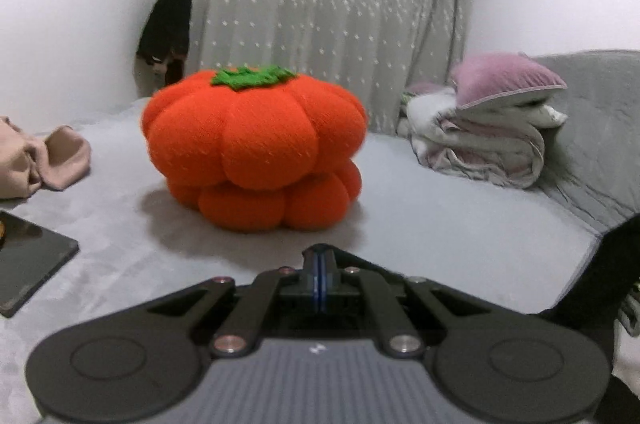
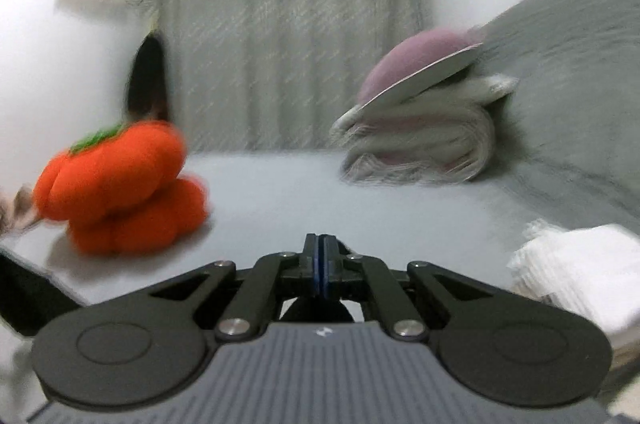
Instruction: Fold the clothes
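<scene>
White folded cloth sits at my 3 o'clock on the grey bed, just right of my right gripper, jaws together, empty. Left gripper also closed on nothing. Beige garment at 9 o'clock, orange pumpkin cushion at 12, bedding pile at 2.

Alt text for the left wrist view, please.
The shut, empty left gripper points across a grey bed at an orange pumpkin-shaped plush cushion. Crumpled beige clothing lies left; folded bedding sits right.
</scene>
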Demonstrator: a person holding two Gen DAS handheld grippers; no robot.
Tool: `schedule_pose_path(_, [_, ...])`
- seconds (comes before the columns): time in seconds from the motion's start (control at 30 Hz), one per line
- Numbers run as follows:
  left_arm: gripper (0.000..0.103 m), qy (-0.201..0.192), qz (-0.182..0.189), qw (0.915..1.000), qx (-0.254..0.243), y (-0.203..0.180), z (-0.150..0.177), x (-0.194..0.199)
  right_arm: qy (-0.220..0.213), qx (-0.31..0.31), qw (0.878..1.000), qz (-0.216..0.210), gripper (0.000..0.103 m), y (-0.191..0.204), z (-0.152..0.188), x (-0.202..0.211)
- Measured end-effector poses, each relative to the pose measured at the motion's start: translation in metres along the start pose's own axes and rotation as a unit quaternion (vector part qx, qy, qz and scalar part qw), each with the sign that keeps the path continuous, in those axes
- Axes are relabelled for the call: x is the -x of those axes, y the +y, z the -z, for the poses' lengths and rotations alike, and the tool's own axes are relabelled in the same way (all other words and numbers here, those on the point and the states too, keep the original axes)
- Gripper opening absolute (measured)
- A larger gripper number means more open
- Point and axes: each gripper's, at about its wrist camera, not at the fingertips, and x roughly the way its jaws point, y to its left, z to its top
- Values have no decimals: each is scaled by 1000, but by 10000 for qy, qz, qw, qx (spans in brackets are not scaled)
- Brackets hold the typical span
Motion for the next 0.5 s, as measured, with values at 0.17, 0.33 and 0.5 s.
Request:
schedule_pose_path(0.17, [1, 34, -159, 9998, 89, 13, 2, 2, -564, -563, 9947, 656, 1, -40, -23, 40])
schedule_pose_path(0.33, [1, 652, 5, 9975, -271, 11, 17, -7, 346, -540, 9948, 792, 1, -63, -6, 28])
schedule_pose_path(0.5, [1, 1396, 214, 9854, -952, -2, 39, -23, 2108, -11, 9745, 775, 2, -65, 46, -26])
